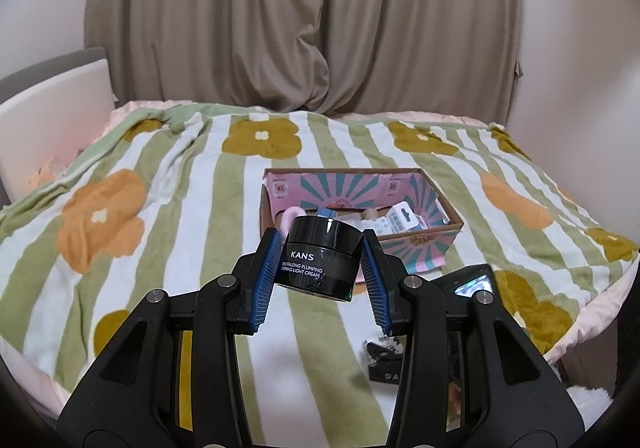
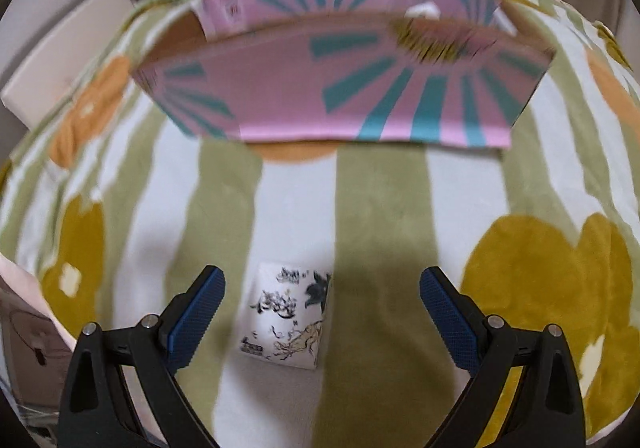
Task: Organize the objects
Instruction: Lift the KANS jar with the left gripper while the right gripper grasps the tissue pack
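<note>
Black and glossy, the cream jar (image 1: pixel 320 258) is sitting clamped between the blue ribbed pads (image 1: pixel 262 280) of the left gripper (image 1: pixel 323 248), held clear above the striped flower blanket (image 1: pixel 160 176) with its lid up and its label facing the camera. Beyond it the pink-and-teal cardboard box (image 1: pixel 412 244) is lying open on the bed, already holding several small packages. The right gripper (image 2: pixel 322 288) is pointing steeply down at a small white printed box (image 2: pixel 286 318) that is lying flat on the blanket between its widely spread fingers, which are not yet touching it; the pink box's near wall (image 2: pixel 320 96) is standing well beyond.

For the jar, the step probably calls for carrying it over the near wall, lowering it into a free spot among the contents, and only then releasing, so the smooth cylinder does not slip or roll. For the white box, the fingers should be straddling its narrower sides and closing squarely; the soft blanket may be giving way beneath it, so a pinch on one corner could tilt it.
</note>
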### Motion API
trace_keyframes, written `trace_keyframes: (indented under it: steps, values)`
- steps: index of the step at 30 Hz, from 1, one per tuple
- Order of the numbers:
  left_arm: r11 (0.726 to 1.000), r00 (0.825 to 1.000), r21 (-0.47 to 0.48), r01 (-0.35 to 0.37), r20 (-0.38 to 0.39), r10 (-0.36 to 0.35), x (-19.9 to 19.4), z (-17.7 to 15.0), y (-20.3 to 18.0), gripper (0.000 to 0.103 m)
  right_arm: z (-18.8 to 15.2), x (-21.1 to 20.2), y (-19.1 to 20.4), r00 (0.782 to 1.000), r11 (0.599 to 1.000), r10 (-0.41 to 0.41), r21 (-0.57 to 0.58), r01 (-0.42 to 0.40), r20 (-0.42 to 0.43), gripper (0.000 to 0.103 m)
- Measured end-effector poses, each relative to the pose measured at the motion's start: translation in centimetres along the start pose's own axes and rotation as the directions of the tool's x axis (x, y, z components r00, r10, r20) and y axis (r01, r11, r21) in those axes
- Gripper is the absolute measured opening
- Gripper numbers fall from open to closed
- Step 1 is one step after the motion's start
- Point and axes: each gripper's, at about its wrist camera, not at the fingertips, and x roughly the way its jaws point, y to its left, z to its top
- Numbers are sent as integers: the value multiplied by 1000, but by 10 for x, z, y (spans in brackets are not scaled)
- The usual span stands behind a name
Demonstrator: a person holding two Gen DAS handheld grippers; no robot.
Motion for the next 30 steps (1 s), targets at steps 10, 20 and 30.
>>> trace_keyframes:
  steps: [10,20,30]
  values:
    - [999,1000,-33,-1,-15,0,3,-7,11,37,-16,28,17,996,997,-34,-71,28,-78,64]
    - [999,1000,-45,-2,-28,1,8,-9,16,37,-21,22,15,997,994,-49,-103,43,-59,44]
    - [997,999,-75,10,-42,-13,14,-10,18,37,-20,-5,7,998,991,-69,-119,68,2,44]
